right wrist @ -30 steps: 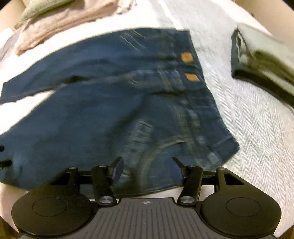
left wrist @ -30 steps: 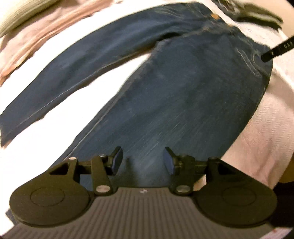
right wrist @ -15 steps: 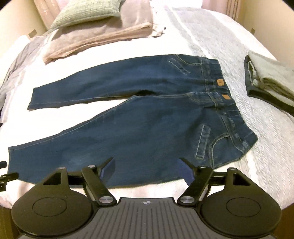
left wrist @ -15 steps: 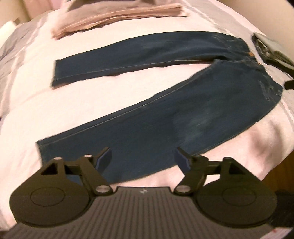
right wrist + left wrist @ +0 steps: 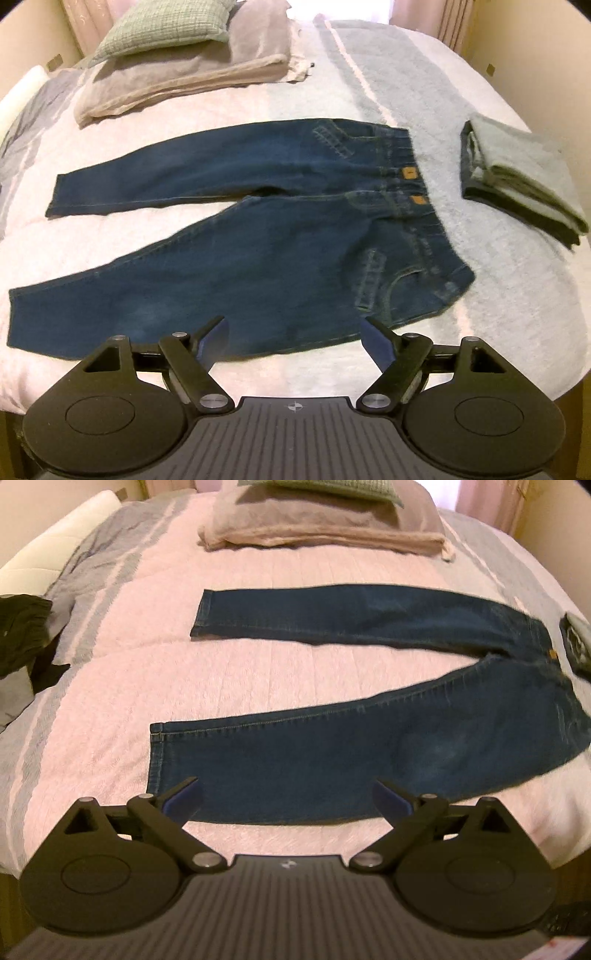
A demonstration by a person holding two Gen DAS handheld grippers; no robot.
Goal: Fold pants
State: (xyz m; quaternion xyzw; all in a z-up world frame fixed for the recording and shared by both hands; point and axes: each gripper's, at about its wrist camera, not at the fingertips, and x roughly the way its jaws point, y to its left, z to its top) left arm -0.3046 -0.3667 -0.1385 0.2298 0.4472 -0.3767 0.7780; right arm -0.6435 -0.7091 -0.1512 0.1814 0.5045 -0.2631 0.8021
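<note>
Lying flat and fully spread on the bed [image 5: 424, 92], jeans [image 5: 258, 258] with both legs apart in a V; no fold made, so the whole task left, judging from this layout. Likely first: bringing one leg over the other, then doubling the length toward the waistband.

Dark blue denim, back side up: two tan patches [image 5: 409, 172] at the waistband, stitched pockets near them. Waistband end toward the folded grey cloth [image 5: 524, 177]; hems pointing away from it. Far leg [image 5: 332, 613] running straight, just short of the pillows [image 5: 317, 520]; near leg [image 5: 295, 768] angled off from the crotch, its hem [image 5: 157, 768] close to the bed's near edge. Cloth mostly smooth, a slight pucker at the crotch and some bunching at the near hip corner. Stiff-looking fabric, likely to hold a crease well.

Left gripper [image 5: 288, 799] hovering above the near leg close to its hem, jaws spread wide, nothing between them. Right gripper [image 5: 293, 334] hovering above the same leg's near edge closer to the waistband, jaws likewise wide apart and empty. Neither touching the denim, as far as can be told.

Dark bundle of clothing [image 5: 22, 638] off beyond the hems, well apart from the jeans.
</note>
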